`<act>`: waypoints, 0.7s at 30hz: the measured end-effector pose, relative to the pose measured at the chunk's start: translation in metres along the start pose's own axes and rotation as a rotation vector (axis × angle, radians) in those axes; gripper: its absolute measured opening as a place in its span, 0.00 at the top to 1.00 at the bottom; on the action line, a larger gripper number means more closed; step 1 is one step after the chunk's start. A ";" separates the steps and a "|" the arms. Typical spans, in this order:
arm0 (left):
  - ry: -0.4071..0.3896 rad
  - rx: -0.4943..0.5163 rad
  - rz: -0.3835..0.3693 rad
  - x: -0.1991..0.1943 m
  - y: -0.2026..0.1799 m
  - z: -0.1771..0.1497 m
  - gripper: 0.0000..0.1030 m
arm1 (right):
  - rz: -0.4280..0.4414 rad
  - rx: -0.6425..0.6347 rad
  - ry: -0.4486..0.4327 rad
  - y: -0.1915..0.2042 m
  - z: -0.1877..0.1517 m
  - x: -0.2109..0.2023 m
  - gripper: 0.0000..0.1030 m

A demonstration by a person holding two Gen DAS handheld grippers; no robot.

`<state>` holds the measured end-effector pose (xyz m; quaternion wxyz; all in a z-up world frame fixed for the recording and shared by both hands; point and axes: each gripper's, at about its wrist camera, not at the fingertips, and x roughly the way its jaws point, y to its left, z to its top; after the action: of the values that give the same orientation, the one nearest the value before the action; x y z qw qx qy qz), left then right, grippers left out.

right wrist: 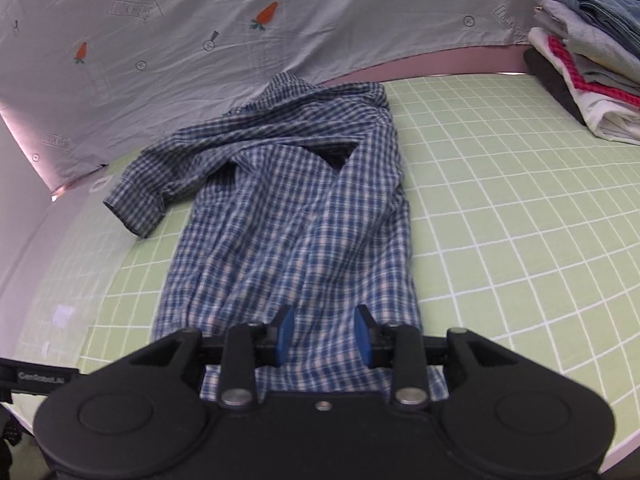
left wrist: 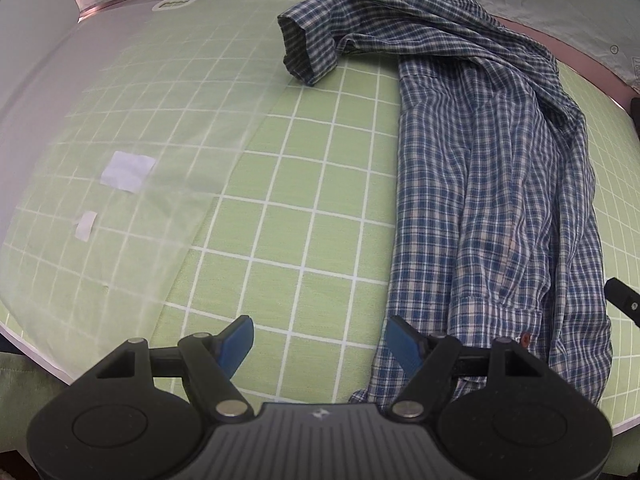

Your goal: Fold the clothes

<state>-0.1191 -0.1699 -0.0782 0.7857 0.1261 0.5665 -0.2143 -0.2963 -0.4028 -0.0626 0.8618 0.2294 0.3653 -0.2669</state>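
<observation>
We've got the plaid shirt lying crumpled mid-frame on the green table. Left tool gapes wide and empty, right tool half-open, also empty. Next we probably grab the hem.

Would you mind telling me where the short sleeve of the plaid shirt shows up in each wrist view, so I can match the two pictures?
Left wrist view: the sleeve lies at upper centre, its cuff opening toward the lower left, on the green grid mat.
Right wrist view: the sleeve lies at middle left, sticking out from the shirt body.
Shared landmark: the pale printed sheet behind the shirt.
</observation>
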 end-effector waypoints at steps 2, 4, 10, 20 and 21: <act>0.000 0.004 0.002 -0.001 -0.002 -0.001 0.28 | -0.017 -0.002 0.052 -0.002 -0.009 0.014 0.67; -0.001 0.004 0.005 -0.002 -0.004 -0.001 0.28 | -0.014 -0.013 0.117 0.000 -0.022 0.026 0.67; -0.023 -0.025 0.030 -0.008 -0.002 0.008 0.28 | 0.014 -0.098 0.164 0.014 -0.030 0.035 0.66; -0.092 -0.131 0.119 -0.020 0.009 0.037 0.21 | -0.037 -0.128 -0.056 0.008 0.047 0.038 0.47; -0.103 -0.137 0.130 -0.022 0.009 0.041 0.21 | -0.038 -0.124 -0.062 0.006 0.052 0.042 0.47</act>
<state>-0.0864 -0.1761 -0.0449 0.8328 0.0972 0.5292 -0.1300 -0.2412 -0.4409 -0.0604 0.8801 0.1601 0.3585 -0.2671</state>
